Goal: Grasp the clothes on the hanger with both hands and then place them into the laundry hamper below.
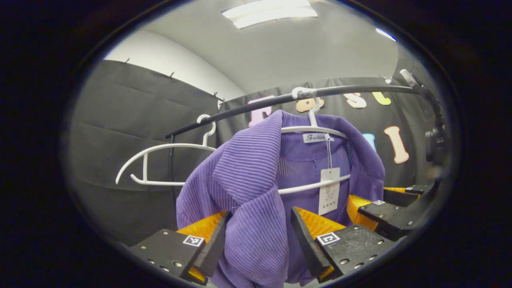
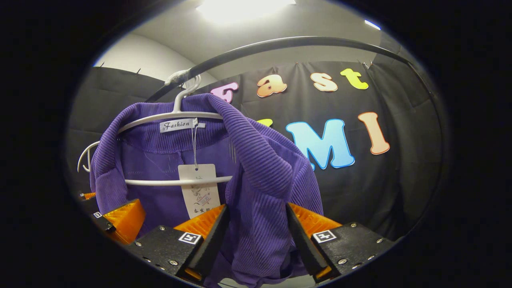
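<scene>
At the bottom of the left gripper view, the left gripper (image 1: 258,240) is seen with its fingers set wide apart on either side of a hanging fold of the purple shirt (image 1: 248,200). The fabric passes between the fingers, touching or nearly touching the left one, with a gap on the right, so it is straddled, not pinched. At the bottom of the right gripper view, the right gripper (image 2: 256,236) is seen in much the same state: the fingers are spread, and the other front edge of the shirt hangs between them, close to both pads, though no firm squeeze can be made out.

Further up, in the middle of both views, the shirt is found draped on a white hanger (image 1: 316,130), with a paper tag (image 1: 329,191) dangling at the neck. The hanger is hooked over a dark rail (image 1: 360,90) that runs across the upper part of the frame. An empty white hanger (image 1: 160,160) is seen at the left of the left gripper view, on the same rail. The hamper cannot be placed from these pictures.

The grasping step is judged to be in hand but not yet finished. Next, both pairs of fingers would need to be closed on the fabric; then the shirt would have to be worked off the hanger's shoulders and lowered.
</scene>
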